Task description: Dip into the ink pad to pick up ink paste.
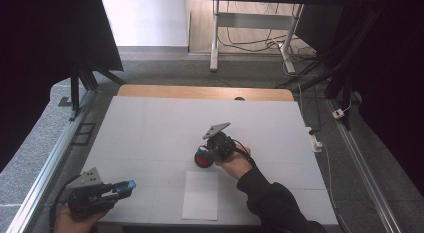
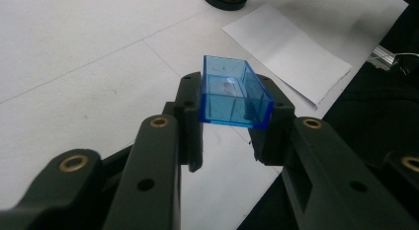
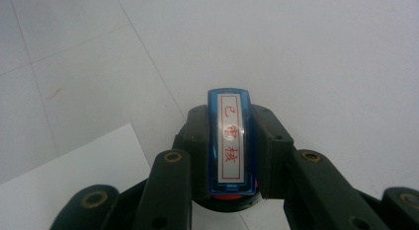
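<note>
So the right claw is clamped on a blue stamp, label side up with red characters on a white strip. It's pressing the stamp down onto the red ink pad, which sits near the middle of the surface, just past the far edge of the white sheet of paper. In the right gripper view you can see a bit of red peeking out under the stamp's near end, so my guess is it's being inked. Holding it by the long sides makes sense, since that keeps the face flat on the pad.

The left claw is parked at the near left corner, jaws closed on the stamp's clear blue cap, open side facing up and away. It looks like it's just being kept out of the way, and off the surface so it doesn't get lost or smudge anything.

The paper lying right next to the pad is handy: a short hop toward the near side and the stamp can come down on it. The sheet looks blank from here, so I'd say the actual stamping hasn't happened yet.
</note>
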Tool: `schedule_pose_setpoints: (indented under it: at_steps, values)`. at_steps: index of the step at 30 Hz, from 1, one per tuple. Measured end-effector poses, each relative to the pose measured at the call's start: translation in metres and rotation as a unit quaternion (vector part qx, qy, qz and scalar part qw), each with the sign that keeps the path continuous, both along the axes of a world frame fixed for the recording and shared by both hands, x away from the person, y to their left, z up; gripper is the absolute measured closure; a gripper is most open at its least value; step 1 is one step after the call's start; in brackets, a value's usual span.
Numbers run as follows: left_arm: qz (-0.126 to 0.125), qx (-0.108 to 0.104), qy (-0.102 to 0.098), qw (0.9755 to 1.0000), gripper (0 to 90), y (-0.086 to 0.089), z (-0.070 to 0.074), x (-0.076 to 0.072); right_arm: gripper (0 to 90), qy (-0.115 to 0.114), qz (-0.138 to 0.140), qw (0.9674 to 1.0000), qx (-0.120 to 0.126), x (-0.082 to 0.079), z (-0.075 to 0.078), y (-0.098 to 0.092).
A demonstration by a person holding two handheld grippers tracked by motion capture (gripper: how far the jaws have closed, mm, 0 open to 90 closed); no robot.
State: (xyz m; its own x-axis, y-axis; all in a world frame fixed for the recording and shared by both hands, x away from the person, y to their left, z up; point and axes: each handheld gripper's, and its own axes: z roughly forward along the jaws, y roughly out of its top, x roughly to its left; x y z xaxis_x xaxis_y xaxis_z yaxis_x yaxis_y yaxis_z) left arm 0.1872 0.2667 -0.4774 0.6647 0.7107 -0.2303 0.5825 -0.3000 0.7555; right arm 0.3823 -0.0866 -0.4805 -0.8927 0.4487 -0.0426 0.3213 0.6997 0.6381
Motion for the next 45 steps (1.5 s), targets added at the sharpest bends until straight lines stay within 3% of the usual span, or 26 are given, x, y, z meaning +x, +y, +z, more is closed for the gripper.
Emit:
schedule_pose_setpoints:
  at_steps: [9,28,40,45]
  values:
    - [0.000,-0.001,0.001,1.0000,68.2,0.000,0.000,0.000,72.2,0.014,-0.006,0.9999,0.005,0.004,0.000,0.000]
    - [-0.002,0.000,0.001,1.0000,68.2,0.000,0.000,0.000,72.2,-0.026,0.004,0.9994,-0.025,-0.005,0.000,0.008]
    - [-0.003,0.000,0.002,1.0000,68.2,0.000,0.000,0.000,72.1,0.016,-0.008,0.9997,0.015,0.004,-0.002,-0.002]
    - [-0.003,0.000,0.002,1.0000,68.2,0.000,0.000,0.000,72.1,0.022,-0.008,0.9994,0.024,0.007,-0.002,-0.004]
